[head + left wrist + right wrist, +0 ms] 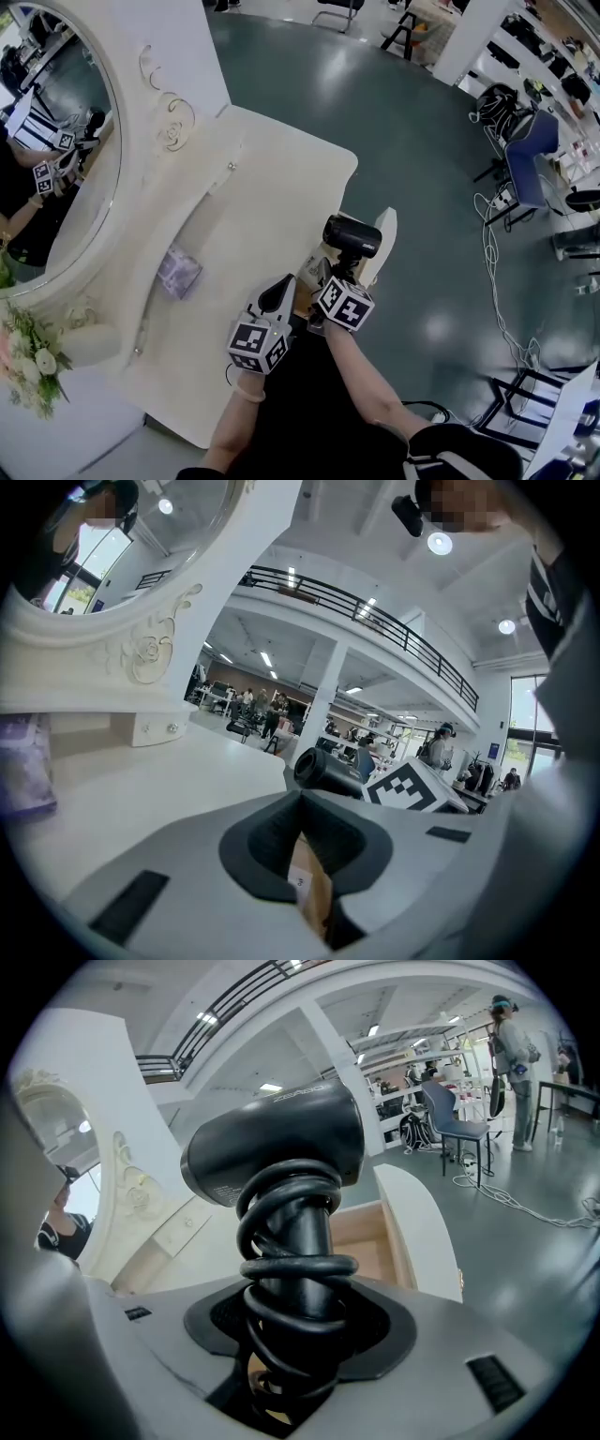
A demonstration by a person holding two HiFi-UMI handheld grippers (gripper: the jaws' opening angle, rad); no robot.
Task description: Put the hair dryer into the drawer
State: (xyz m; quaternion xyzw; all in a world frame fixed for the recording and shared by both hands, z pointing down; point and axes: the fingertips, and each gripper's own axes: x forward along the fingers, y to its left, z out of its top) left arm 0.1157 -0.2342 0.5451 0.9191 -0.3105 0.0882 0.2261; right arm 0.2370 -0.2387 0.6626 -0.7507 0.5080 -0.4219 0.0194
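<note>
Head view: my right hand-held gripper (337,272) is clamped on the handle of the black plastic hair dryer (352,234), so the dryer is in the air and not in the drawer yet. The open drawer, pale wood inside with a curved white front (385,242), sticks out of the white vanity surface (272,202) right under the dryer's head. From the jaws the dryer stands at 12 o'clock. The drawer cavity is also at 12, just below it.

Right gripper view agrees: jaws partly closed, pads pressing on the handle, with the black cord (295,1269) coiled round it. The handle runs along the jaw line to 12 o'clock and the barrel (277,1147) lies crosswise, 9 to 3. The drawer floor (370,1241) shows past the handle at 2 o'clock, with the front panel at 3.

The left hand-held gripper (279,295) sits at 8 o'clock of the right one, its tip just beside the drawer's near corner. Left gripper view: jaws drawn together, nothing of the task between them. A tan sliver shows in the slot; can't tell what it is.

My read: the right hand does the whole move. What matters is the dryer's axes against the cavity. With the handle upright it looks too tall, so I'd tip it flat, long side along the drawer, then lower and let go. Likely snag: the barrel catching the front panel.
</note>
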